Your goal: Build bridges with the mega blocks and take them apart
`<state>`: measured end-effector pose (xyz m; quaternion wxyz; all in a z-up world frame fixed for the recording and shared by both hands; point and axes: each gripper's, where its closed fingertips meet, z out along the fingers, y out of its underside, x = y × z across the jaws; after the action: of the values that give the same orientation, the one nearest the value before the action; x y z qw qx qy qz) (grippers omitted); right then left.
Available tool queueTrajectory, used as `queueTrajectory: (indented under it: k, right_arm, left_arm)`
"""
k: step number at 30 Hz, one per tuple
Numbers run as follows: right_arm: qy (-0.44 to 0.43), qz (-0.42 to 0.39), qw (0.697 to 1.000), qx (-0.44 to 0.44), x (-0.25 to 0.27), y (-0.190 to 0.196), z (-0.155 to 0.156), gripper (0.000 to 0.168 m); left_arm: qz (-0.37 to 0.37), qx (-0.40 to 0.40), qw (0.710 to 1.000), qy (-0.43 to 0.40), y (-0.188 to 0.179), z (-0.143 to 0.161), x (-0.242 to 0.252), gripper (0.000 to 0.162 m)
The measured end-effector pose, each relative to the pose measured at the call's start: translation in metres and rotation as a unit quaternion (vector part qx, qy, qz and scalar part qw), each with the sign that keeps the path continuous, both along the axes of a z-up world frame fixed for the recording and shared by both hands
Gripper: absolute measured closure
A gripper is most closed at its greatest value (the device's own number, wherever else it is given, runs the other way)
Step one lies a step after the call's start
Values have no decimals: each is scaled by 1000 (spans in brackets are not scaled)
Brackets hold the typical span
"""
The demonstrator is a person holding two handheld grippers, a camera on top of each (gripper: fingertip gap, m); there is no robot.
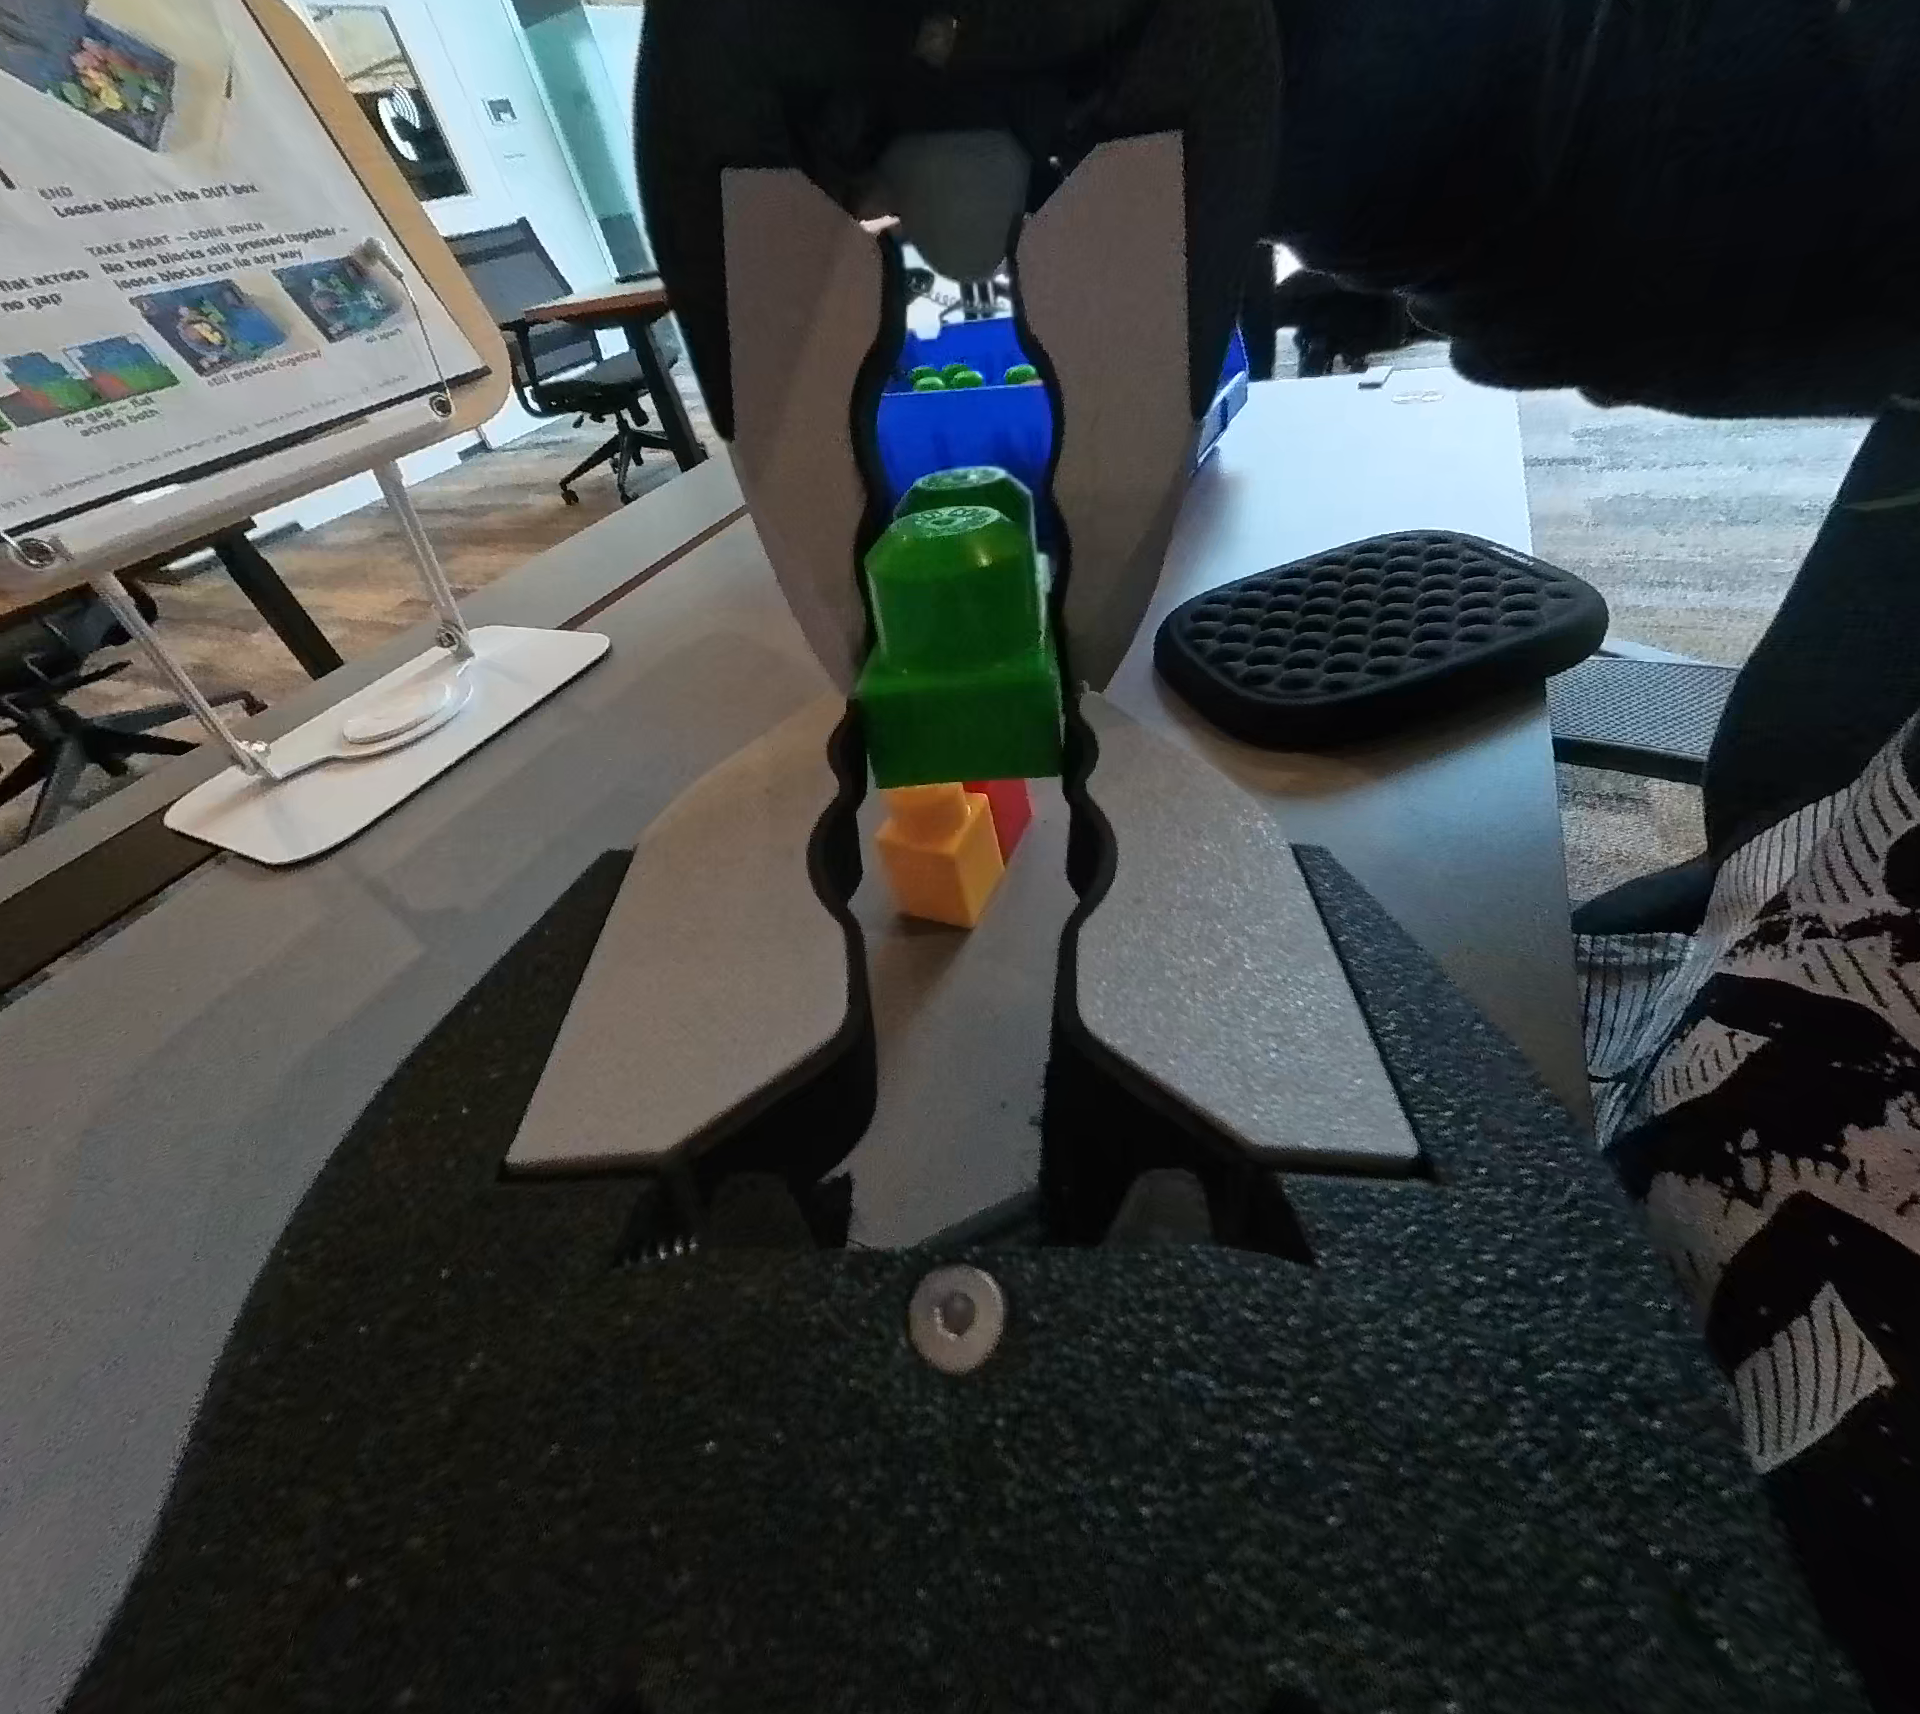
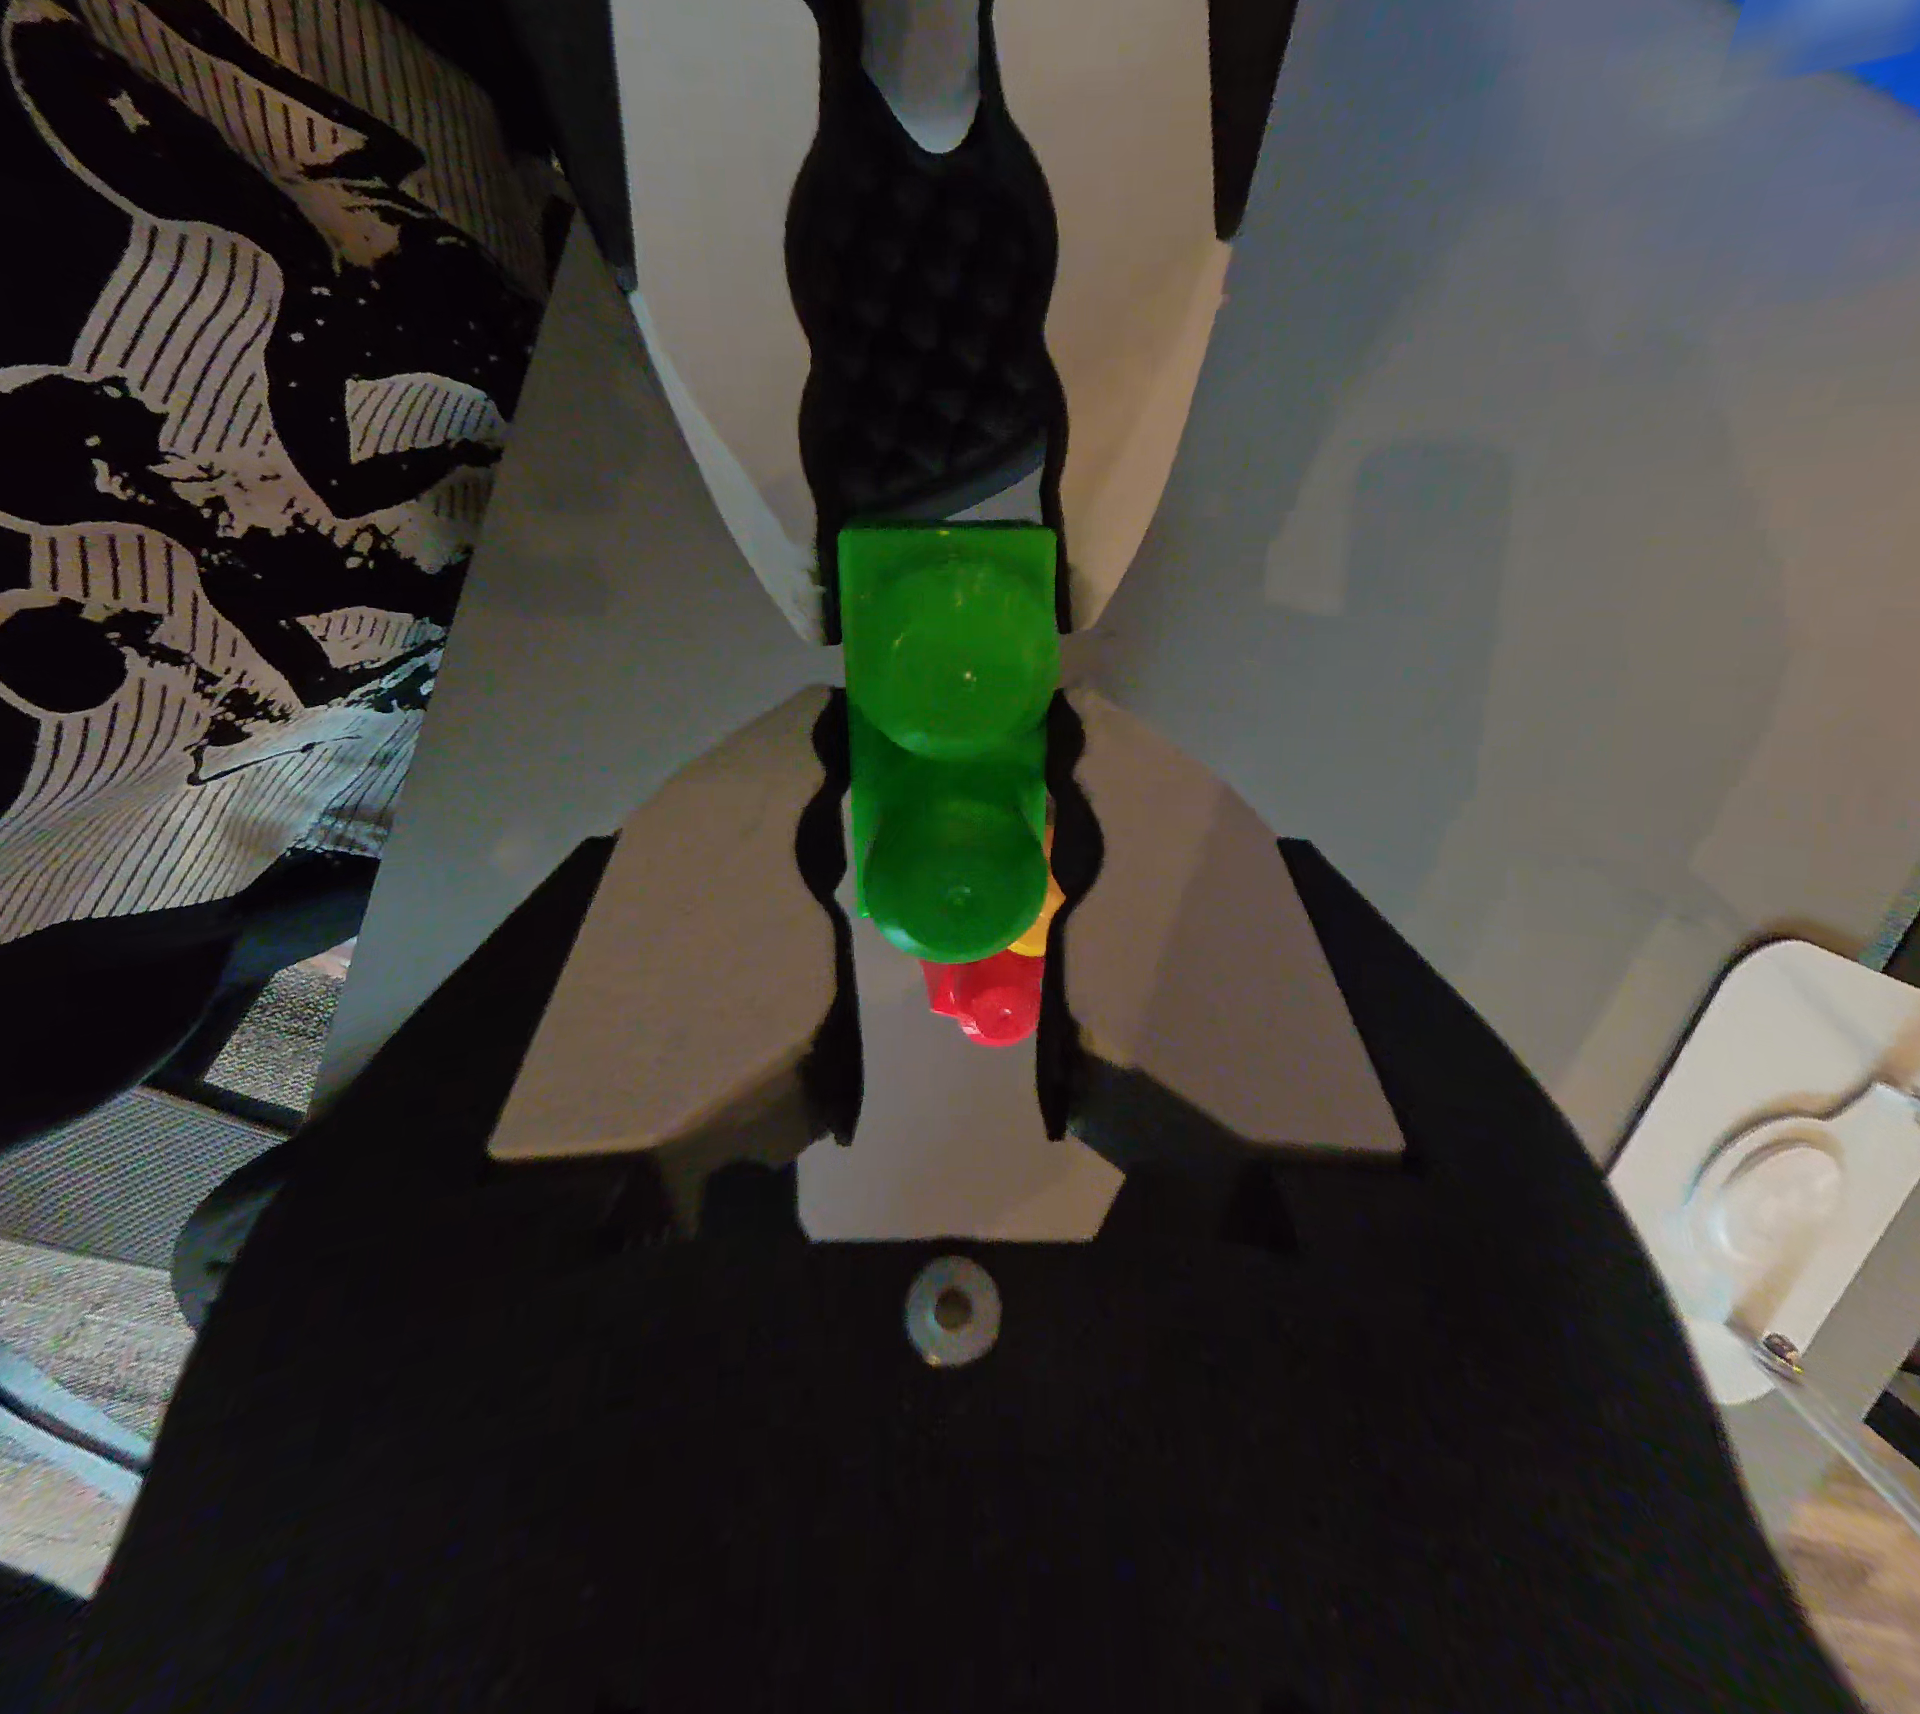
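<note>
Fingers of both grippers (image 1: 961, 729) (image 2: 951, 677) were closed on one green block (image 1: 961, 708).
Only the left wrist view showed its side, above yellow (image 1: 935, 854) and red blocks (image 1: 1008, 807); the right saw its studs.

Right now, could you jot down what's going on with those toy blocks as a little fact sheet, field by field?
held item: green two-stud plastic block
left gripper: shut on one end of the green block
right gripper: shut on the same block from the opposite end
below it: yellow plastic block and red plastic block, standing on the grey table
behind: blue bin with more green blocks
to the side: black honeycomb pad, instruction sign on a white stand
</note>
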<state>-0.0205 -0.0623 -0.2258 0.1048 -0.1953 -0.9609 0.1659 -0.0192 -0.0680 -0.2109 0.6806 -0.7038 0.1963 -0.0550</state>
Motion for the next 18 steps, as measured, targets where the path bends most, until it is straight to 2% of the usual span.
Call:
queueTrajectory:
  k: [2,7,9,12,15,18]
  right_arm:
    - [-2,-8,1000,-3,1,1,0,133]
    - [8,-85,996,36,2,45,-4,132]
    - [6,-121,991,55,7,66,-10,132]
    - [-5,-163,984,75,13,89,-25,132]
    - [-16,-167,983,73,17,96,-38,132]
    - [-15,-162,984,74,15,98,-46,132]
  left_arm:
    - [-8,-9,1000,-4,0,-4,0,125]
    - [-46,-75,996,-35,2,-22,-5,89]
    - [-64,-90,993,-40,9,-28,-9,87]
    - [-109,-113,988,-6,23,-44,-9,89]
    - [-145,-132,980,26,40,-62,-11,84]
    - [-159,-125,979,24,54,-71,-16,85]
